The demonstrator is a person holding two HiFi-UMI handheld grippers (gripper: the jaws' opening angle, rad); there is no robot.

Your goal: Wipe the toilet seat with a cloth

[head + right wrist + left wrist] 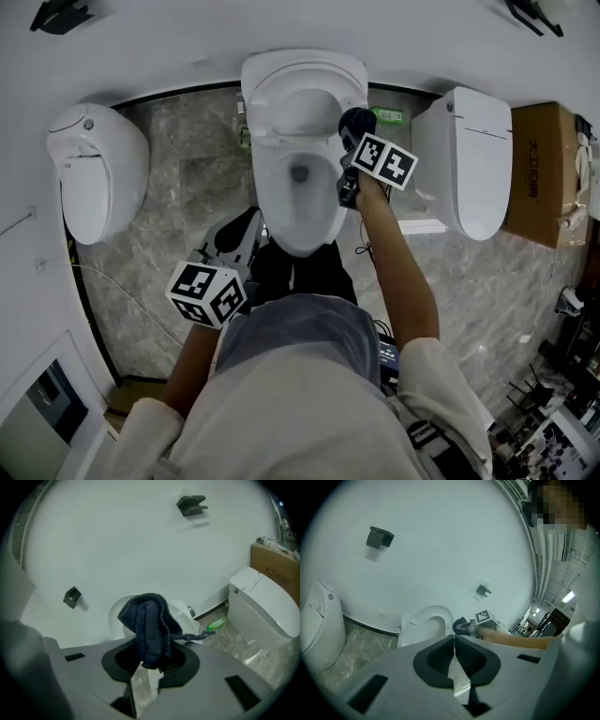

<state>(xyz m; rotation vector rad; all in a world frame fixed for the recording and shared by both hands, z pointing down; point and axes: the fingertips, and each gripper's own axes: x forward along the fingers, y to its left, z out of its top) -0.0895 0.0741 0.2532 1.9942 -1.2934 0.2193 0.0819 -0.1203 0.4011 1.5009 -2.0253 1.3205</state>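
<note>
White wall (pixel 169 37), grey marble floor (pixel 187 178) (cardboard box (pixel 539 173) at right).

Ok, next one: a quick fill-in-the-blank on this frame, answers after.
1. The right tongs are shut on a dark ____.
2. The left tongs are shut and hold ____.
3. The bottle on the floor is ____.
Missing: cloth; nothing; green.
</note>
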